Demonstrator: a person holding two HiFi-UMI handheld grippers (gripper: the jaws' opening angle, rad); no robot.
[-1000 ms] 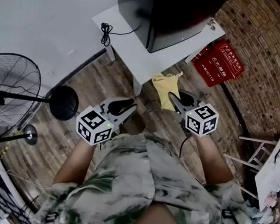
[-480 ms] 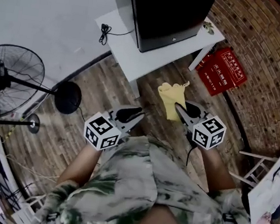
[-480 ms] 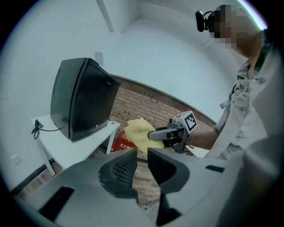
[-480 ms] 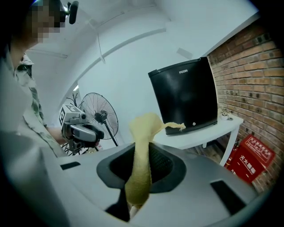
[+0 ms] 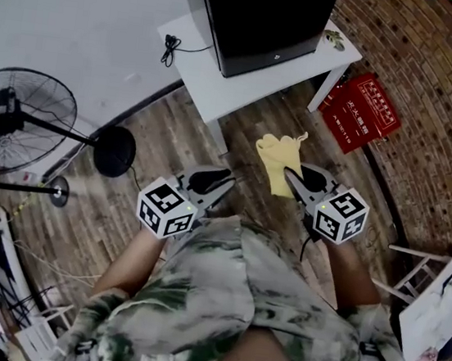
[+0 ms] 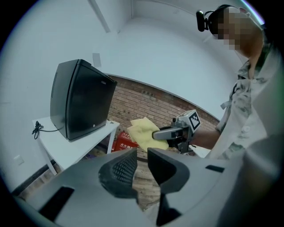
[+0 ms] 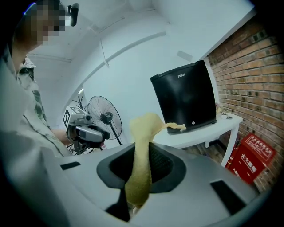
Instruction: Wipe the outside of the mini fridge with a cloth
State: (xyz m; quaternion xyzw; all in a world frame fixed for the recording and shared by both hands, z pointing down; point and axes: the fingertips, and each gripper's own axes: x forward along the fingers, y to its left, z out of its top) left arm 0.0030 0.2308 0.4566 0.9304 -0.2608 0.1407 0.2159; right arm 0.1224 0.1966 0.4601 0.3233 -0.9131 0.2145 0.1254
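Pinching the cloth (image 5: pixel 278 159), the right gripper (image 5: pixel 290 176) hangs short of the mini fridge (image 5: pixel 264 19); left gripper (image 5: pixel 226 181) narrowly parted, empty; wiping unstarted.

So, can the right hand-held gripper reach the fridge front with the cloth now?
Probably yes: nothing stands between the right hand-held gripper, shut on the yellow cloth, and the front of the mini fridge, though open floor separates them.
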